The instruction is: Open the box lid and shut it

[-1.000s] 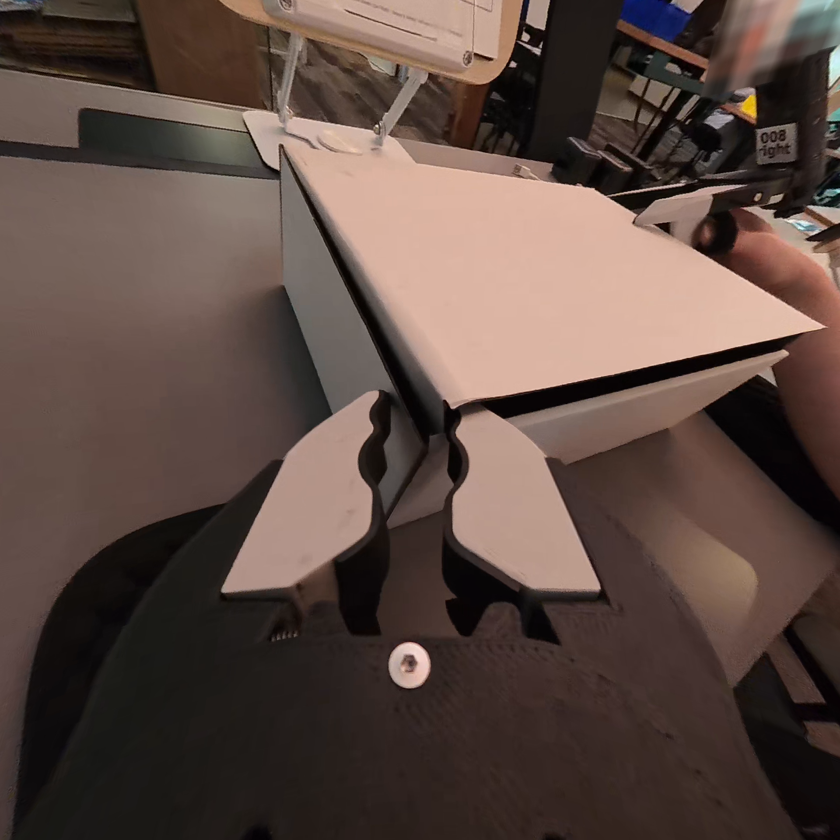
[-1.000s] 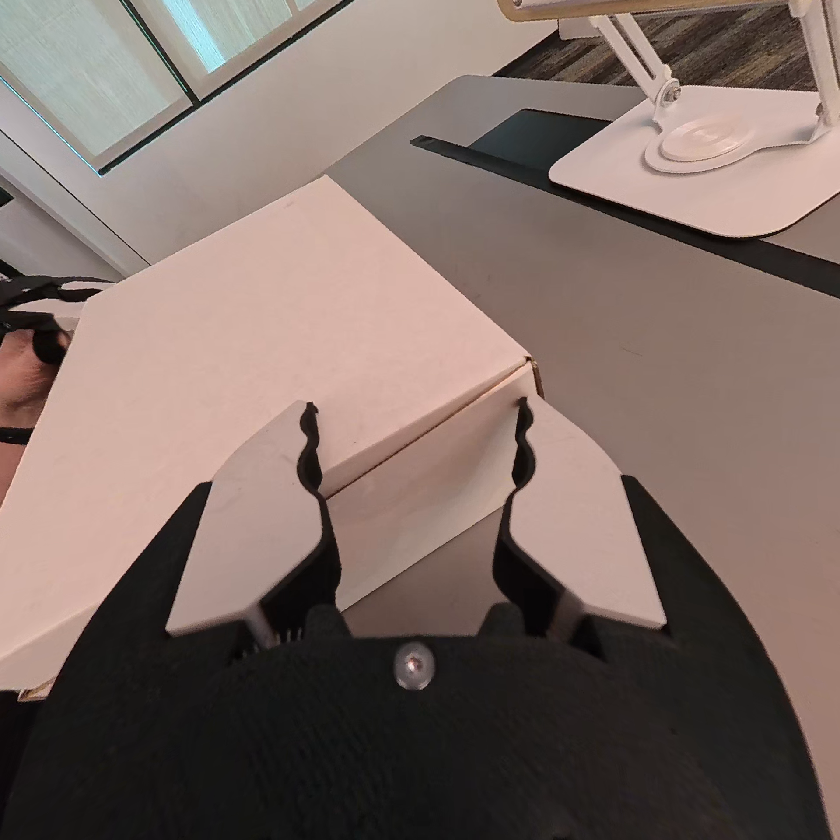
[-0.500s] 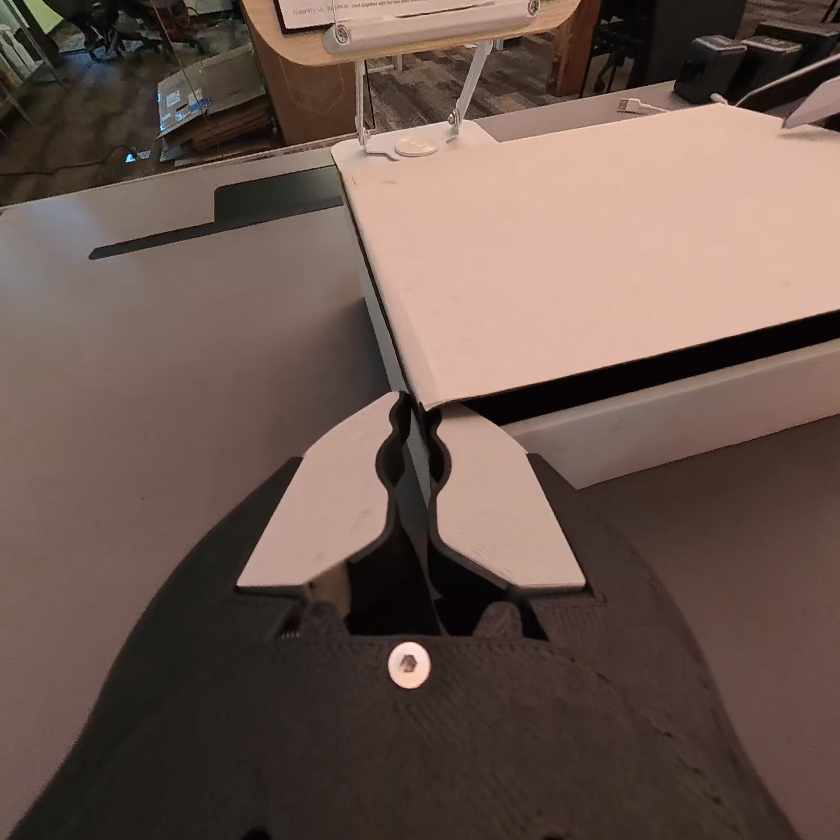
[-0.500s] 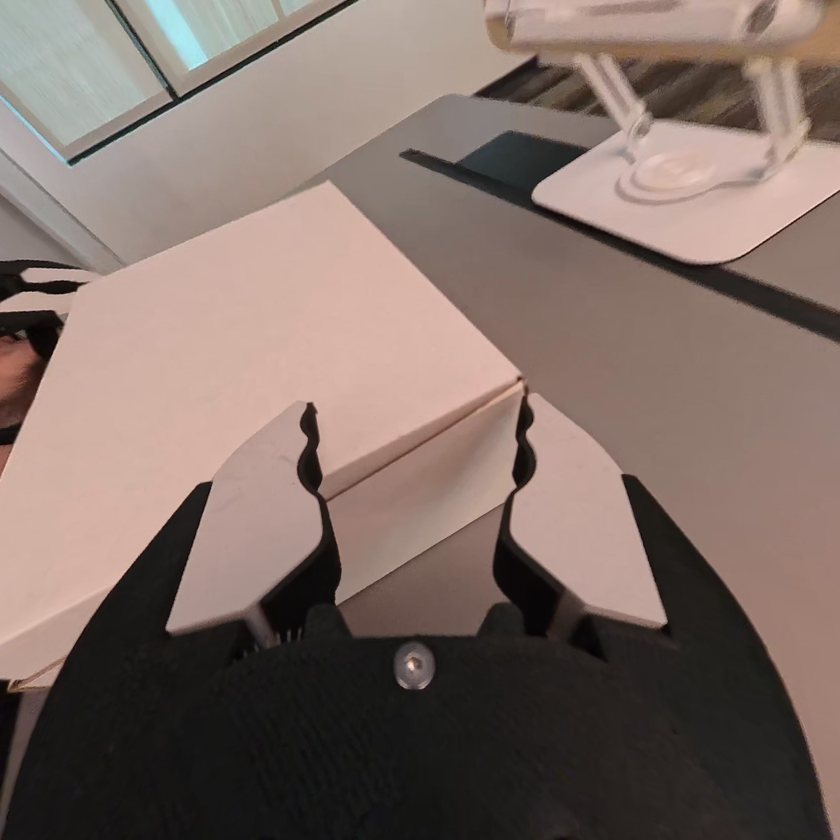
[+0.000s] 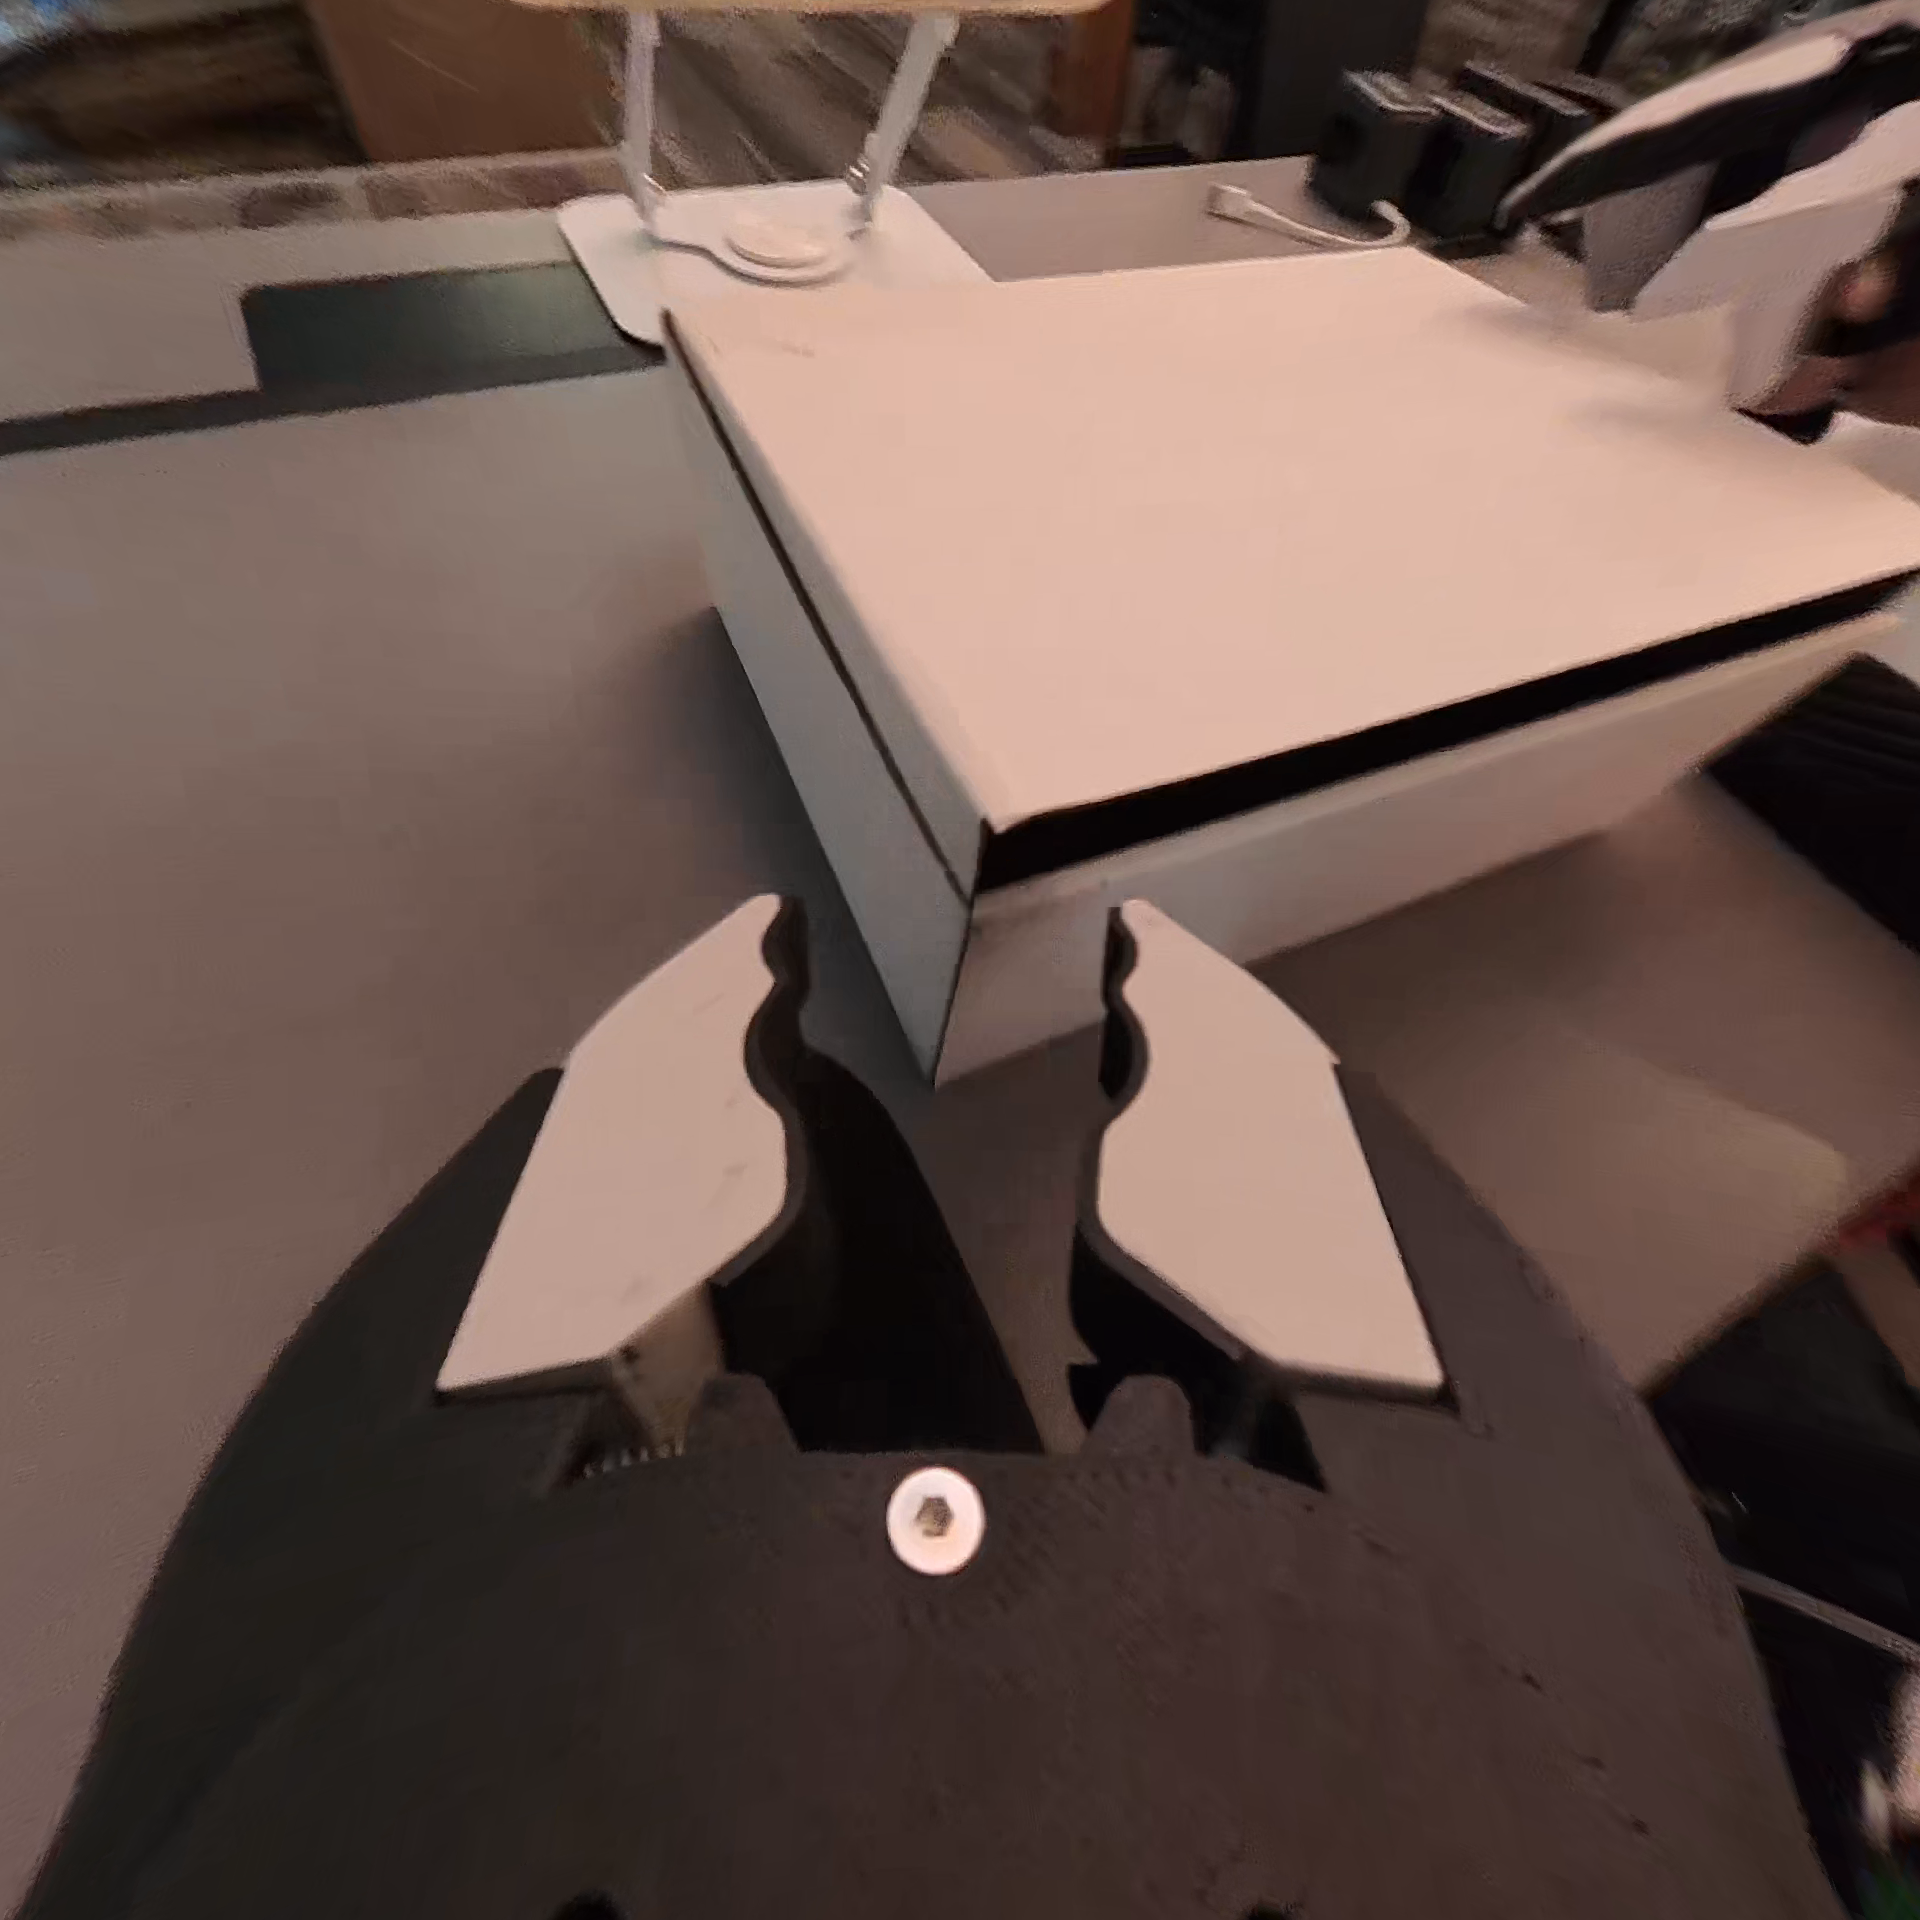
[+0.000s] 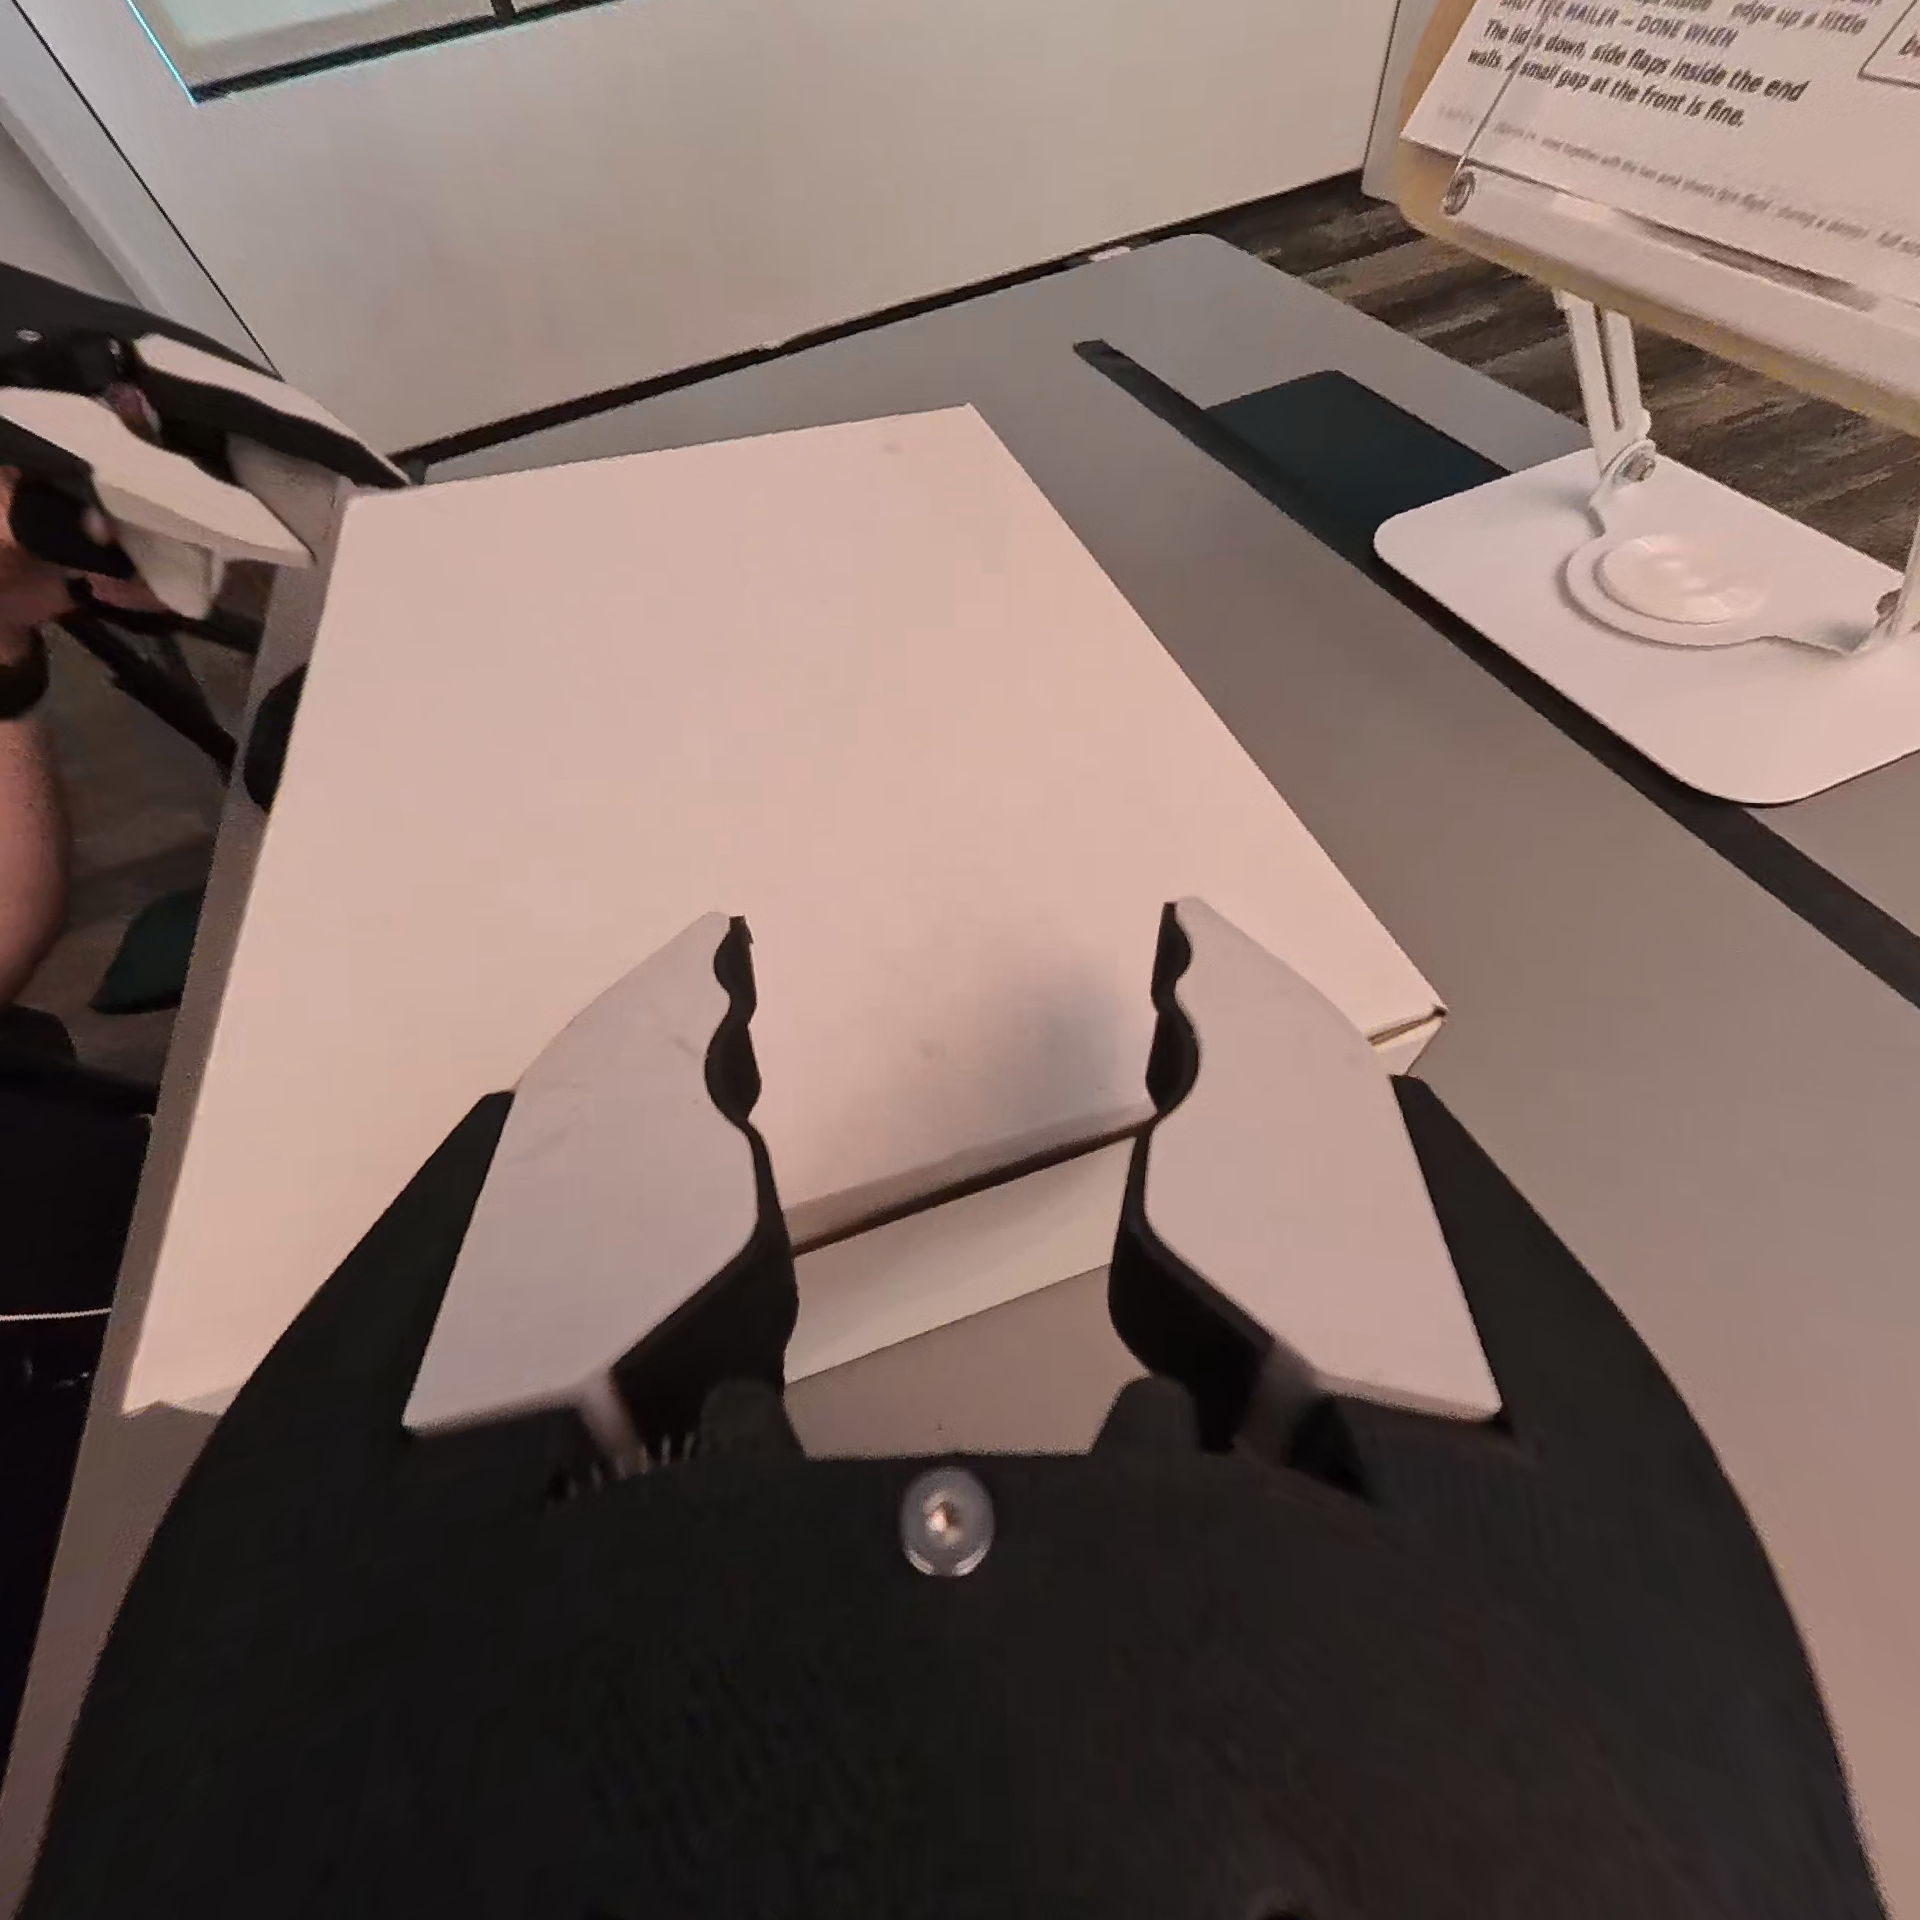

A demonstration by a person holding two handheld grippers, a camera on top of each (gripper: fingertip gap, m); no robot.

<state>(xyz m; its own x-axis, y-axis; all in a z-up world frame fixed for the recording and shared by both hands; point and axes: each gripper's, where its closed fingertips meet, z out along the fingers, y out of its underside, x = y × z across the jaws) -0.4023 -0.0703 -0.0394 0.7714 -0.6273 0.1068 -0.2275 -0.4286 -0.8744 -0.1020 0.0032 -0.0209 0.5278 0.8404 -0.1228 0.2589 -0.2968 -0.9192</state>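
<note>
Your left gripper (image 5: 951, 925) and right gripper (image 6: 951, 920) both gape wide, empty, beside the box (image 5: 1049, 966). Its lid (image 5: 1226, 520) looks nearly shut; press the near edge down.

White box (image 5: 1195, 540), grey table (image 5: 312, 727)

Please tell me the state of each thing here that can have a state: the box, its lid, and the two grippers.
white box: resting flat on the grey table.
lid: lowered but not fully shut, a dark gap shows along the front edge.
left gripper: open, empty, near the box corner.
right gripper: open, empty, over the lid.
document stand: upright on the table, holding a sheet.
</note>
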